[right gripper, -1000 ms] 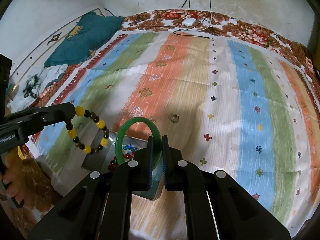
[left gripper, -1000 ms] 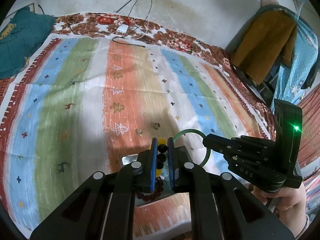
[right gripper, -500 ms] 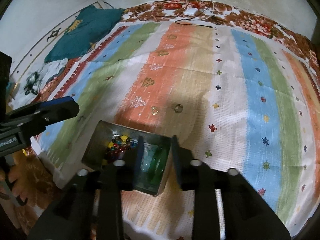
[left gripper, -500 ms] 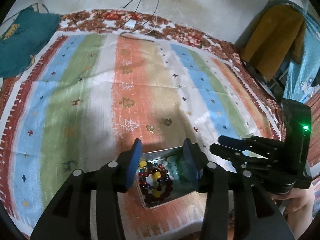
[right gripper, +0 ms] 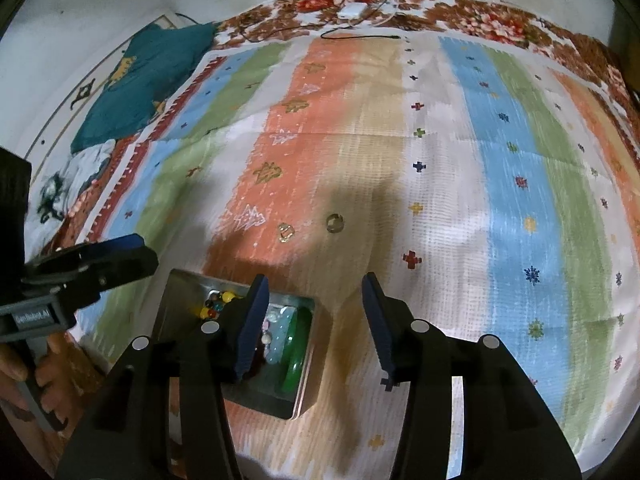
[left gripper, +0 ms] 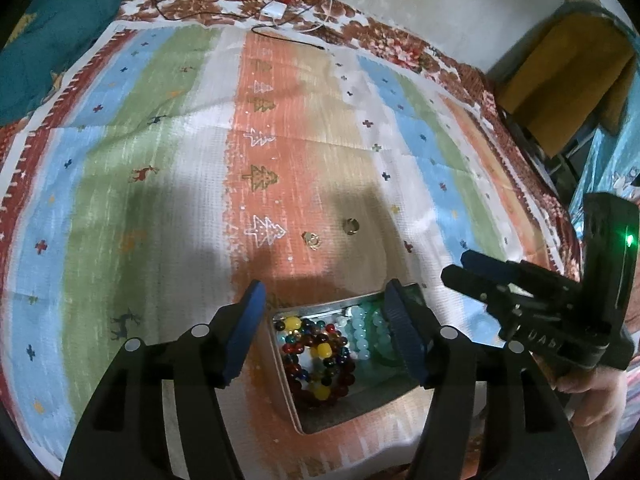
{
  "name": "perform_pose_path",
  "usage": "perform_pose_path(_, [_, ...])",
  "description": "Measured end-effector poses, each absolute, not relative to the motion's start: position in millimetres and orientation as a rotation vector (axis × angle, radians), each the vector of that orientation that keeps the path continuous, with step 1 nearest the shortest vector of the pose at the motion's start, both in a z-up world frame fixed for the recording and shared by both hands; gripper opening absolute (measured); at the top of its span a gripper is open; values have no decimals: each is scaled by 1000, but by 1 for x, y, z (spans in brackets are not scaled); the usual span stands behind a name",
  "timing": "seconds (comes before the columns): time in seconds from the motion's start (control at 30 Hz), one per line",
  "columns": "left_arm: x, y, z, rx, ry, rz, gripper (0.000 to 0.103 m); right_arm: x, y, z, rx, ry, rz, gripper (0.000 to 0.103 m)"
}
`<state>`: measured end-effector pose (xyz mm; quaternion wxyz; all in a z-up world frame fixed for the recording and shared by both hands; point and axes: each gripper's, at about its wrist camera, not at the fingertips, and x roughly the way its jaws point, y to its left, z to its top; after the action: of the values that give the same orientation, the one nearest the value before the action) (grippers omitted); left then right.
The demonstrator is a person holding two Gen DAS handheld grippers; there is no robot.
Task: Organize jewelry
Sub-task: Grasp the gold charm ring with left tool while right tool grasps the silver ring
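A: Where does the jewelry lie?

B: Most of it sits in the metal tin [left gripper: 320,307] at the near edge of the striped blanket [left gripper: 160,160]. A dark beaded bracelet with yellow beads [left gripper: 318,354] fills the tin's left part, pale green bead strands [left gripper: 362,334] lie beside it to the right, and a solid green bangle [right gripper: 295,354] leans along the tin's right wall.

A: And the grippers?

B: The left gripper [left gripper: 324,312] hangs over the tin. Its jaws have just been opening and now stand wide, with nothing pressed between the blue pads; the beads show in the gap below. The right gripper [right gripper: 314,304] is over the tin's right edge. Its jaws have also just been opening and stand apart, holding nothing; only blanket and the tin's corner show between them.

A: Anything outside the tin?

B: Two small rings rest on the orange stripe, a little farther out than the tin: a gold ring [left gripper: 312,240] to the left and a second ring [left gripper: 351,226] just beside it to the right, the two apart from each other.

A: Who holds the tools?

B: A person's hand [right gripper: 24,372] grips the left tool's handle.
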<state>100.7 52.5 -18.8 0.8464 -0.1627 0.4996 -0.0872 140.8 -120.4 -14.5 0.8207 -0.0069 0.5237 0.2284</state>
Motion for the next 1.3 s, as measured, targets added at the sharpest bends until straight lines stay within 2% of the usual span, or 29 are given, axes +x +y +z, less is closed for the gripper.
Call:
perform_pose_path(1.0, [157, 16, -58, -97, 1186, -240, 61, 202, -100, -56, -44, 1195, 414, 48])
perform_pose_path(1.3, [175, 9, -76, -34, 1237, -268, 57, 216, -92, -71, -52, 1229, 411, 48])
